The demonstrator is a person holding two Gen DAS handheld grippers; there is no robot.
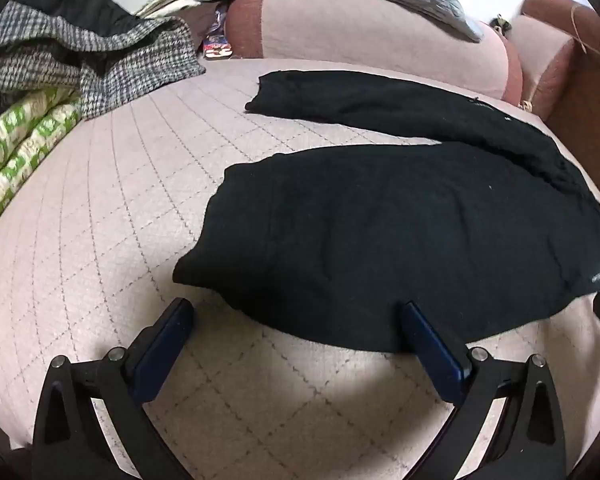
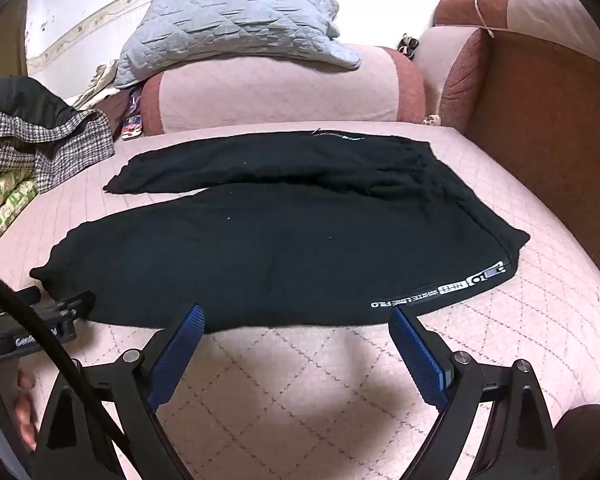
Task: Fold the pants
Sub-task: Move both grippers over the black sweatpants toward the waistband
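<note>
Black pants (image 1: 380, 232) lie flat on the pink quilted sofa seat (image 1: 100, 220), legs spread apart toward the left, waistband with white lettering at the right. They also show in the right wrist view (image 2: 280, 240). My left gripper (image 1: 296, 312) is open and empty, hovering just at the near edge of the front leg. My right gripper (image 2: 296, 316) is open and empty at the near edge of the pants close to the white lettering (image 2: 440, 288). The left gripper also shows at the left of the right wrist view (image 2: 60, 312).
A checked and black garment pile (image 1: 80, 52) and a green patterned cloth (image 1: 20, 152) lie at the left. A blue quilted pillow (image 2: 236, 28) rests on the pink back cushion (image 2: 280, 88). The brown armrest (image 2: 540, 120) stands at the right.
</note>
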